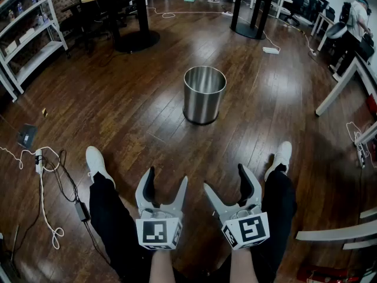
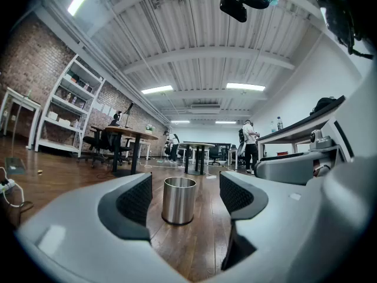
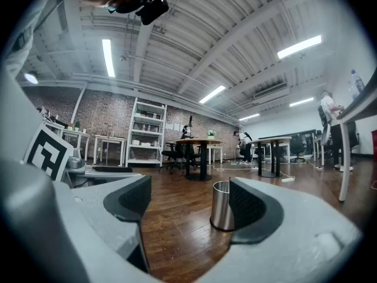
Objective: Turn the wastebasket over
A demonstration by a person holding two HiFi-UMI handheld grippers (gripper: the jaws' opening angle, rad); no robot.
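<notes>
One wastebasket upright on the floor, mouth up, long axis vertical. My left hand-held gripper spread, empty; right hand-held gripper likewise.

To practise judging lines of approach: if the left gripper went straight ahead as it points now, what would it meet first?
Probably the upright wastebasket; nothing else shows ahead of the left gripper, though depth is unclear.

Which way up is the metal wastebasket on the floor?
Upright: the wastebasket stands on its base, open rim facing up, inside visible from the head view.
</notes>
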